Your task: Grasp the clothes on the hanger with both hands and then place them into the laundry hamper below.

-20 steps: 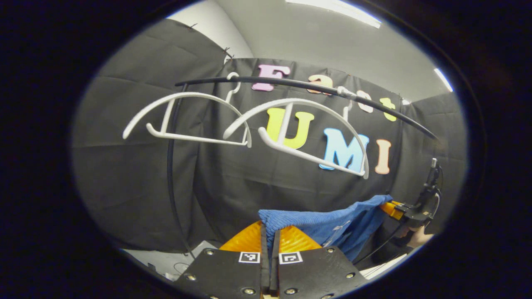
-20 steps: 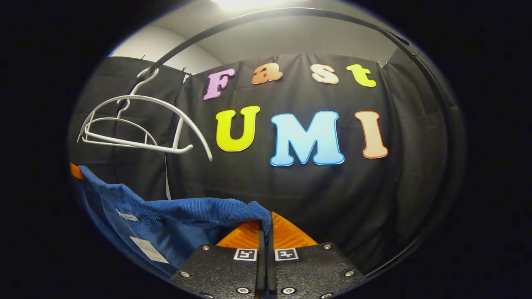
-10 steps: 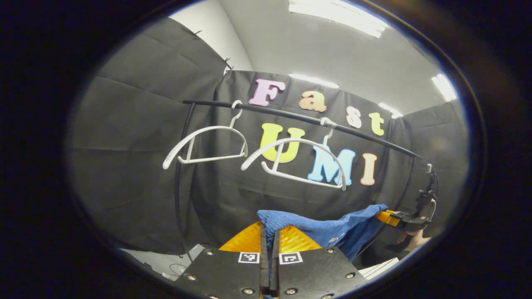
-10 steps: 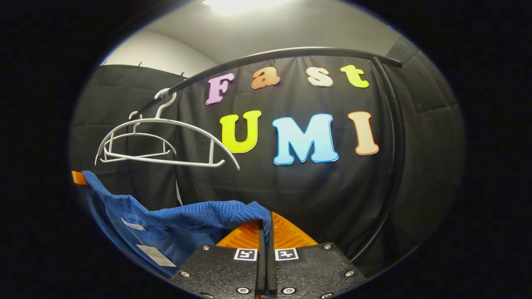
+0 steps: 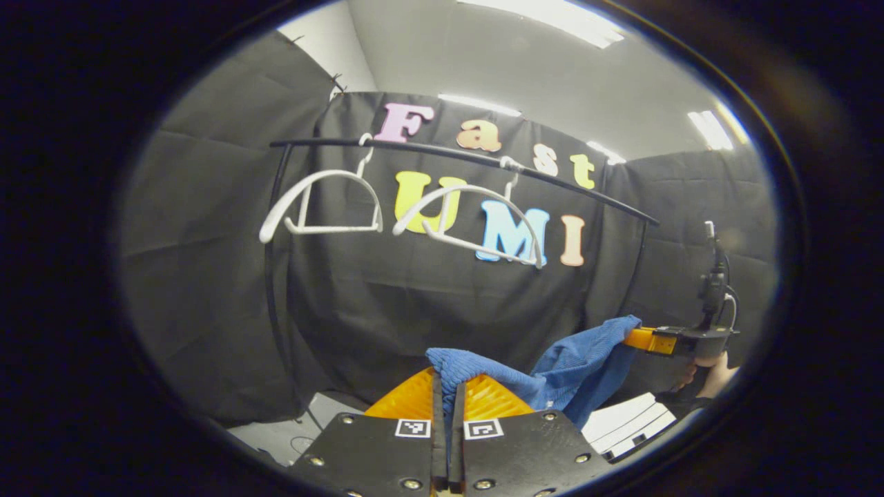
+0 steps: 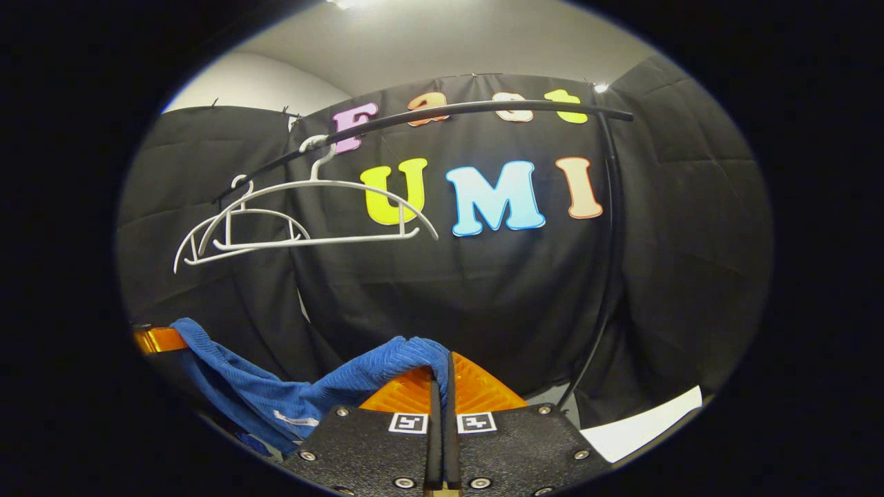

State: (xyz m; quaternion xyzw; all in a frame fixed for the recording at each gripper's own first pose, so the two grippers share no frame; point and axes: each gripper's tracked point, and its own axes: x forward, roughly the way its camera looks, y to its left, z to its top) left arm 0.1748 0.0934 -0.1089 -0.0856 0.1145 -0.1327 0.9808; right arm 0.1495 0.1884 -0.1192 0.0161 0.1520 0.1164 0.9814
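Both grippers' fingers [image 5: 476, 397] on garment [image 5: 573, 366]

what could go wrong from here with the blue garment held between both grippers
1. Each gripper, the left gripper and the right gripper, pinches only a small fold at an edge of the blue garment, so the cloth could slip out as it goes down.
2. The middle sags between them and could catch or bunch on the way in.
3. The hamper is not in view, so the drop may be poorly aimed.

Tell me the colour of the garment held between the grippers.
Blue, with a ribbed texture; the garment shows best in the right gripper view.
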